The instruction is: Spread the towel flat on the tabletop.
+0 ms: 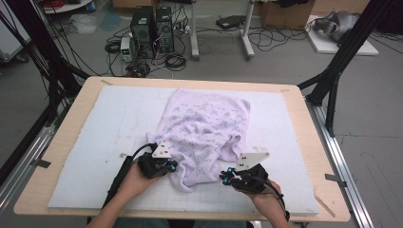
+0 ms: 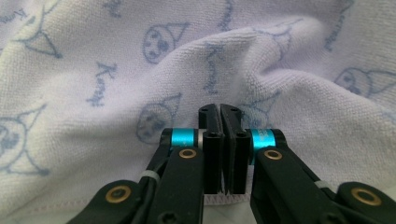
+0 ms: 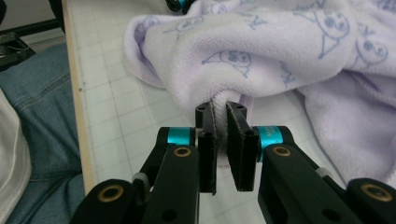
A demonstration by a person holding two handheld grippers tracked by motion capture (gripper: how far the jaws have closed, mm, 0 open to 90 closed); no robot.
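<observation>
high view: whole lilac towel (image 1: pixel 202 130) crumpled on mat (image 1: pixel 95 142); right gripper (image 3: pixel 226 122) pinching towel fold, left gripper (image 2: pixel 218 116) clamped on hem edge.

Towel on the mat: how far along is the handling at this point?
Done: both grippers have reached the near edge. The right gripper is shut on a fold of the lilac towel; the left gripper is shut at the hem, though whether it pinches cloth is unclear. In hand: securing that edge. Left: the towel lies crumpled on the white mat, neither spread flat nor folded.
</observation>
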